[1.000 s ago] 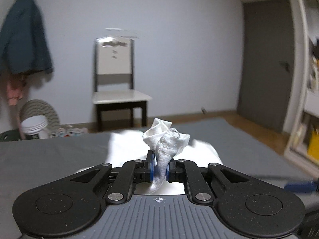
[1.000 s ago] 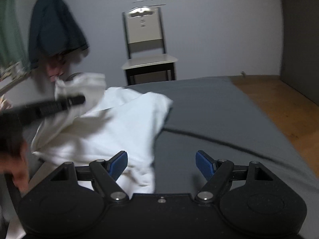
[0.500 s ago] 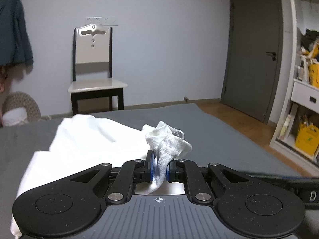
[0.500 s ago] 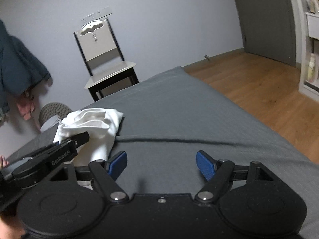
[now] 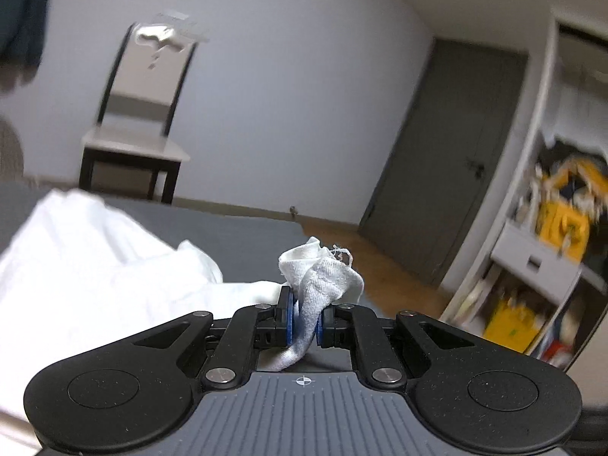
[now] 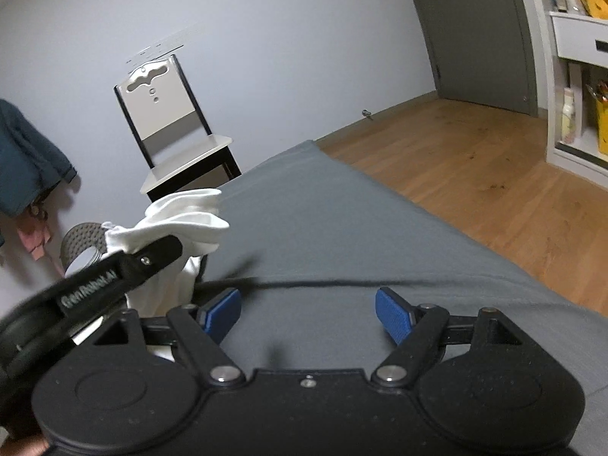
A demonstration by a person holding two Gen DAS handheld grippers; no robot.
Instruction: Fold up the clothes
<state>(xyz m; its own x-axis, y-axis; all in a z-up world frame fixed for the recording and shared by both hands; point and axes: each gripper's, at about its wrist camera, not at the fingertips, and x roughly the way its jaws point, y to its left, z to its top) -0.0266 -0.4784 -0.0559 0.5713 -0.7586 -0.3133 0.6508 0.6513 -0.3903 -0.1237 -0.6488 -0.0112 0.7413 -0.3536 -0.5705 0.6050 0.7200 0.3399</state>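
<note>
My left gripper (image 5: 304,323) is shut on a bunched ribbed edge of a white garment (image 5: 95,266), which trails off to the left over the grey bed cover (image 5: 243,239). In the right wrist view the same white garment (image 6: 182,224) hangs lifted at the left, with the left gripper's black body (image 6: 114,277) crossing in front of it. My right gripper (image 6: 307,311) stands open above the grey bed cover (image 6: 342,235), with nothing between its blue pads (image 6: 391,315).
A white-seated chair (image 6: 178,144) stands against the far wall beyond the bed. Wooden floor (image 6: 475,159) lies to the right, with a grey door (image 6: 482,30) and white shelves (image 5: 547,235) holding yellow items. A dark jacket (image 6: 26,163) hangs at the left.
The left gripper has lifted and tilted right with the garment edge still clamped, gathering the white cloth off the bed. The right gripper stays open and has shifted only slightly.
</note>
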